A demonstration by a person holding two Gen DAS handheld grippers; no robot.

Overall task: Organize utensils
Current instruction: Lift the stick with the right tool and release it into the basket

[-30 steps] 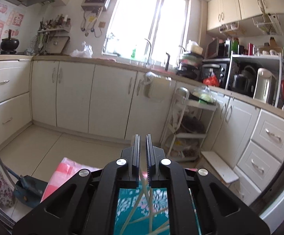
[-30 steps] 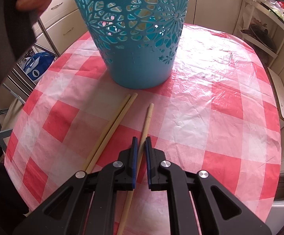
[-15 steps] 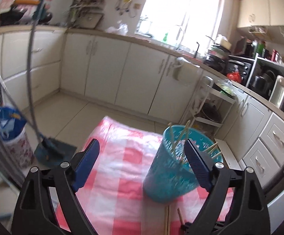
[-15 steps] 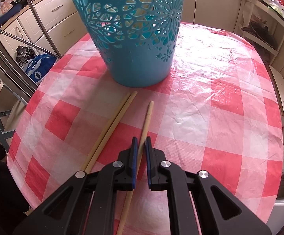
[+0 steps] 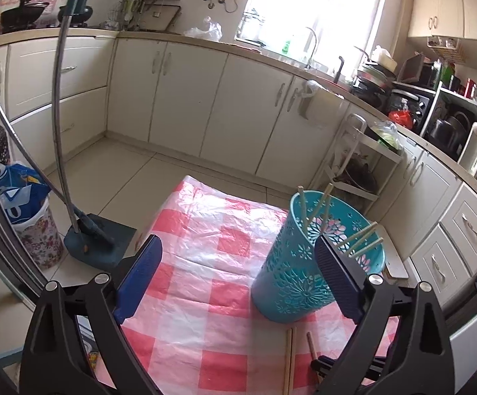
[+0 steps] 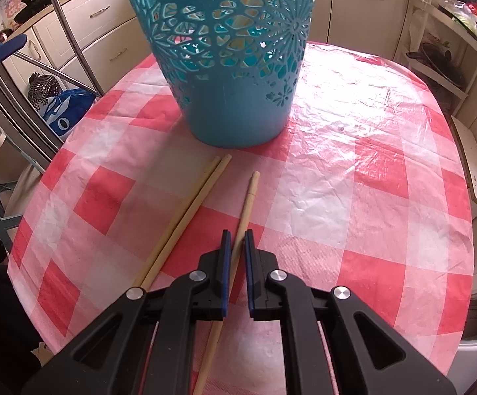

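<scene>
Right tongs (image 6: 236, 240) are pointing steeply down at the counter (image 6: 353, 171), jaws pinched narrow on a single chopstick (image 6: 246, 204) that is lying flat on the red-and-white checked cover; pads are sitting on both sides of it, shaft running between them toward 12 o'clock. At 10 o'clock from the tongs a pair of chopsticks (image 6: 185, 217) is lying side by side, touching each other, tips aiming toward 1 o'clock and ending just short of the basket. Teal perforated basket (image 6: 231, 75) is standing upright at 12 o'clock, near the tips of all three sticks, not touching them.

Left tongs (image 5: 238, 275) are standing wide, jaws having just been opening, nothing between the pads but bare cover. In the left wrist view the basket (image 5: 291, 273) is sitting at 2 o'clock, partly behind the right-side finger (image 5: 337, 279), with several chopsticks in the basket (image 5: 358, 238) leaning on the rim. Loose sticks are showing at 5 o'clock, low in the frame, with the right tongs' tip beside them.

Beyond the counter: dustpan with long handle (image 5: 96, 240) on the floor at 10 o'clock, cream cabinets (image 5: 185, 98) at 12 o'clock, window (image 5: 317, 6) above them.
</scene>
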